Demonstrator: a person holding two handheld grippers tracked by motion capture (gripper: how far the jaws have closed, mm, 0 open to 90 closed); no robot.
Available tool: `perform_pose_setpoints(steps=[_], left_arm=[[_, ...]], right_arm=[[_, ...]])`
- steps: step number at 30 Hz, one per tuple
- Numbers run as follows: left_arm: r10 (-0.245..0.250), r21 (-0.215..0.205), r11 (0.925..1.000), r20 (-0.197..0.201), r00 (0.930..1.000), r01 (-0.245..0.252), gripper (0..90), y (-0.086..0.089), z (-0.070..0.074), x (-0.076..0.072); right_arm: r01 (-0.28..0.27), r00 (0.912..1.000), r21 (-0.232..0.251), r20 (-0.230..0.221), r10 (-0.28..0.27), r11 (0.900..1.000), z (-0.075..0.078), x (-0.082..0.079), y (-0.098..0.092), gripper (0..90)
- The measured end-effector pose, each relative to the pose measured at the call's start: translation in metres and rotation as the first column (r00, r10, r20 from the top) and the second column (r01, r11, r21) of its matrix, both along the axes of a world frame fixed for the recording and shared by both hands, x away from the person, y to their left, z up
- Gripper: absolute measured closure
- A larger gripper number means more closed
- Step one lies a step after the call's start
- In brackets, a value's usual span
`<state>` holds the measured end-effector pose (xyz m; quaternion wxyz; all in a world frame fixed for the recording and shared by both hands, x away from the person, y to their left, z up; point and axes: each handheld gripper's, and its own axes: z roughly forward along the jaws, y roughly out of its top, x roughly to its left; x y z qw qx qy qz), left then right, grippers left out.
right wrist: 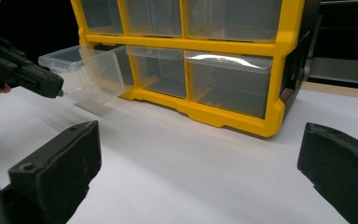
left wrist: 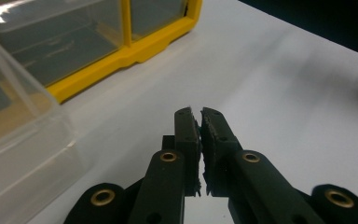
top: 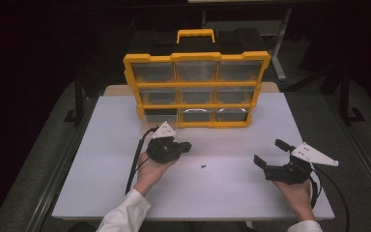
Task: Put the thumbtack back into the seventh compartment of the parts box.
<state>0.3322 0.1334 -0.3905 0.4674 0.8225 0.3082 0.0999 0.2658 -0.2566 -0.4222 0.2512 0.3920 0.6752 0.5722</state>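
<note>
A yellow organizer (top: 198, 56) with clear drawers stands upright at the back of the white table (top: 106, 183). Its bottom-left drawer (right wrist: 88, 70) is pulled out toward me. My left gripper (top: 188, 145) hovers just in front of that drawer (left wrist: 18, 140), jaws pressed together (left wrist: 200, 113). In the right gripper view a small green piece (right wrist: 60, 93) sticks out at the left gripper's tip (right wrist: 56, 89). A tiny blue piece (top: 203, 166) lies on the table between my hands. My right gripper (top: 269, 152) rests low at the right, jaws wide apart (right wrist: 200, 140) with nothing between them.
The organizer's yellow frame (right wrist: 279, 70) and carry handle (top: 195, 34) block the far side. The table's front edge (top: 193, 215) lies close to my forearms. Dark floor and a metal stand (top: 278, 43) surround the table.
</note>
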Motion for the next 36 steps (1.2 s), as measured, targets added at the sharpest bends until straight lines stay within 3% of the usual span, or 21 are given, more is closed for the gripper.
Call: perform_pose_setpoints(steps=[16, 28, 31, 36], left_arm=[[0.079, -0.048, 0.9959, 0.051, 0.9955, -0.077, 85.5, 0.031, 0.026, 0.006], [0.136, -0.002, 0.9907, 0.087, 0.9869, -0.136, 85.5, 0.051, 0.046, 0.026], [0.139, 0.033, 0.9892, 0.096, 0.9856, -0.143, 85.5, 0.053, 0.047, 0.029], [0.153, 0.056, 0.9857, 0.099, 0.9833, -0.159, 85.5, 0.058, 0.048, 0.033]], right_arm=[[0.0, 1.0, 0.0, -0.003, 0.0, 1.0, 0.0, 0.0, 0.0, 0.0], [0.001, 1.0, 0.0, -0.006, -0.001, 1.0, -0.001, 0.0, 0.0, 0.0], [0.0, 1.0, 0.002, -0.008, 0.0, 1.0, -0.001, 0.0, 0.0, 0.0], [0.002, 0.9999, 0.002, -0.012, -0.002, 1.0, -0.001, 0.0, 0.0, 0.0]])
